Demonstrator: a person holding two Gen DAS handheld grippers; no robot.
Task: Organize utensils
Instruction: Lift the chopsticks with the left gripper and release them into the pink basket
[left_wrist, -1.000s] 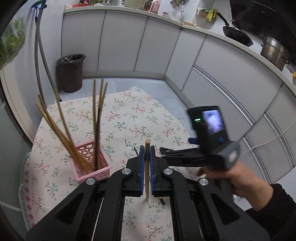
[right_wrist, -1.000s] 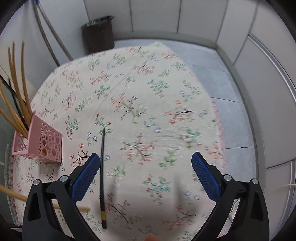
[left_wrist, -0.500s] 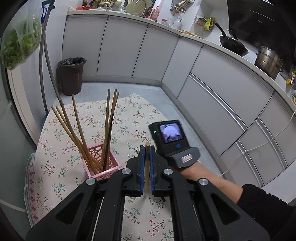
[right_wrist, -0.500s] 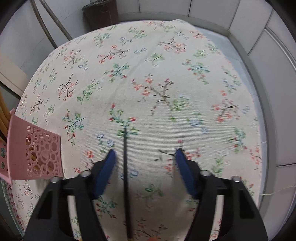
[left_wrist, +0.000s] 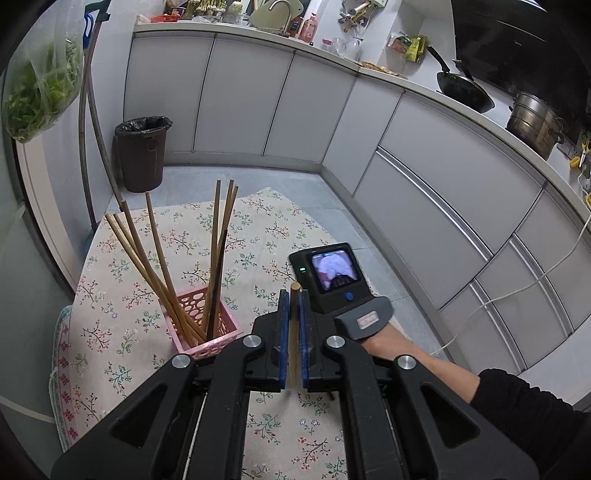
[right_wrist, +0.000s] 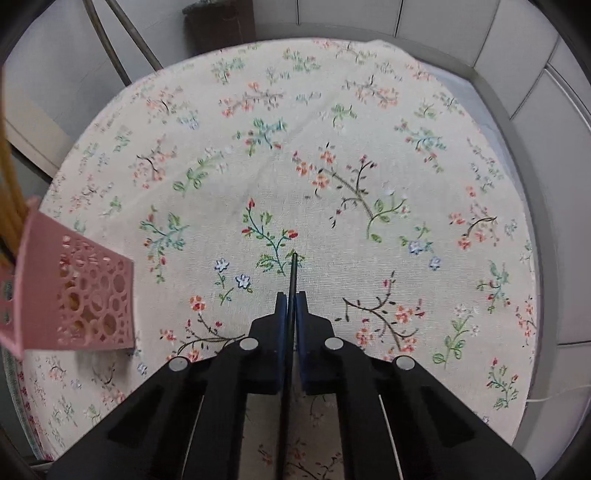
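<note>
My left gripper (left_wrist: 291, 295) is shut on a light wooden chopstick (left_wrist: 294, 325) that stands upright between the blue pads. A pink perforated basket (left_wrist: 207, 325) to its left holds several wooden chopsticks (left_wrist: 155, 266) and a dark one. My right gripper (right_wrist: 291, 295) points down at the flowered tablecloth (right_wrist: 332, 166) and is shut on a black chopstick (right_wrist: 293, 269) lying on the cloth, its tip sticking out ahead of the pads. The basket (right_wrist: 81, 295) appears at the left edge of the right wrist view. The right-hand device (left_wrist: 332, 273) and a person's forearm sit just right of my left gripper.
The table's edge drops to a grey tiled floor (left_wrist: 258, 177). A dark bin (left_wrist: 142, 151) stands by the grey cabinets (left_wrist: 443, 177). A bag of greens (left_wrist: 40, 85) hangs at upper left. A wok (left_wrist: 463, 94) and a pot (left_wrist: 532, 123) sit on the counter.
My right gripper came down over the black chopstick and its jaws went from wide open to shut on it. My left gripper rose a little with its wooden chopstick.
</note>
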